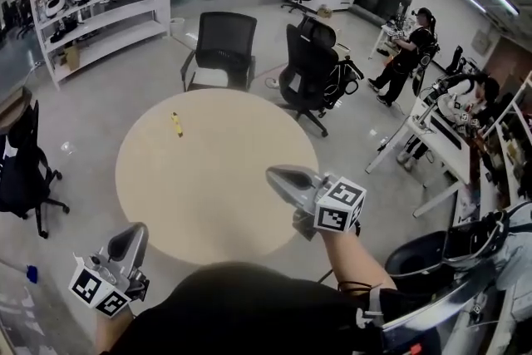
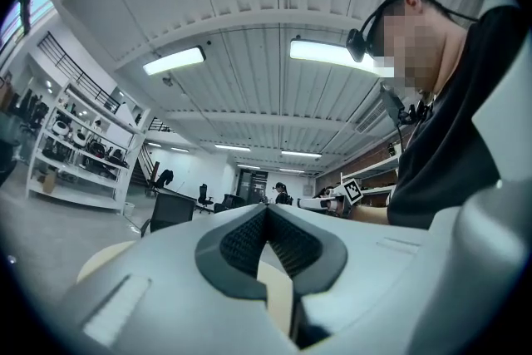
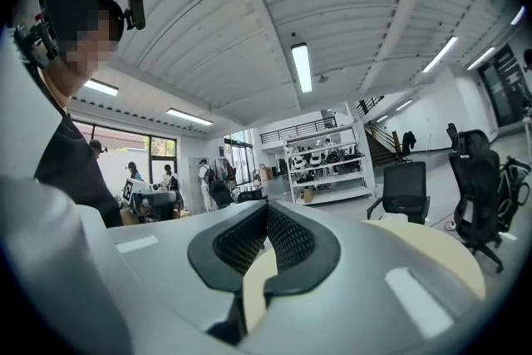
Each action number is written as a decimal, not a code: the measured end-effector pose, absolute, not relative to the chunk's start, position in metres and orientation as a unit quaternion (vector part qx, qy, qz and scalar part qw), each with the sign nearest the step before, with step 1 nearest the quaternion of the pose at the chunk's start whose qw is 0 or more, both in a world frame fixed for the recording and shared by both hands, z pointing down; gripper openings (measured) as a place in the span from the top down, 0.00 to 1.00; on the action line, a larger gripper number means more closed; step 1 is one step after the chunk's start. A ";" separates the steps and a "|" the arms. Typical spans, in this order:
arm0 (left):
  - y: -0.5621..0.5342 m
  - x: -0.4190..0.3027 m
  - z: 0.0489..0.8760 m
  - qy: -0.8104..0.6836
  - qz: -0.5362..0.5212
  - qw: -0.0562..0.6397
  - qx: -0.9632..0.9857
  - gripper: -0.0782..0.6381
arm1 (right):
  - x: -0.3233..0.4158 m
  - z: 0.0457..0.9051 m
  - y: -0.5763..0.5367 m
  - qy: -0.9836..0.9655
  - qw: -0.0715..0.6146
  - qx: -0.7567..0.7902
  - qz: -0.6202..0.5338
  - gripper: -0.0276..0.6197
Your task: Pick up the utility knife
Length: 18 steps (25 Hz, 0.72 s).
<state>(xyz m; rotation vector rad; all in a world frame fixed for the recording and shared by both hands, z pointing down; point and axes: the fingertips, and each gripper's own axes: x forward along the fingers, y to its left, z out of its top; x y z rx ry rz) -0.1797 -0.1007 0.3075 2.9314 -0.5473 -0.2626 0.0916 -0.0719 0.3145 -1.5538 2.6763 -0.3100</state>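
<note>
The utility knife [image 1: 176, 124], small and yellow, lies on the far left part of the round beige table [image 1: 216, 204]. My left gripper [image 1: 135, 233] hangs off the table's near left edge, well short of the knife. Its fingertips meet, shut on nothing. My right gripper [image 1: 277, 174] reaches over the table's right side, pointing left toward the middle, also shut and empty. In the left gripper view the jaws [image 2: 267, 208] close at their tips, with the table's edge below them. The right gripper view shows its closed jaws [image 3: 267, 205] the same way; the knife shows in neither gripper view.
Two black office chairs [image 1: 223, 46] [image 1: 312, 71] stand behind the table. A white shelf rack [image 1: 91, 4] lines the back left wall. Another dark chair [image 1: 21, 170] is at the left. Desks and people [image 1: 407, 54] fill the right side.
</note>
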 end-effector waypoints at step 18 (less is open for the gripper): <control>-0.167 -0.095 0.322 -0.228 -0.061 0.081 0.968 0.90 | 0.168 0.346 -0.165 0.884 0.026 -0.449 -0.128 0.94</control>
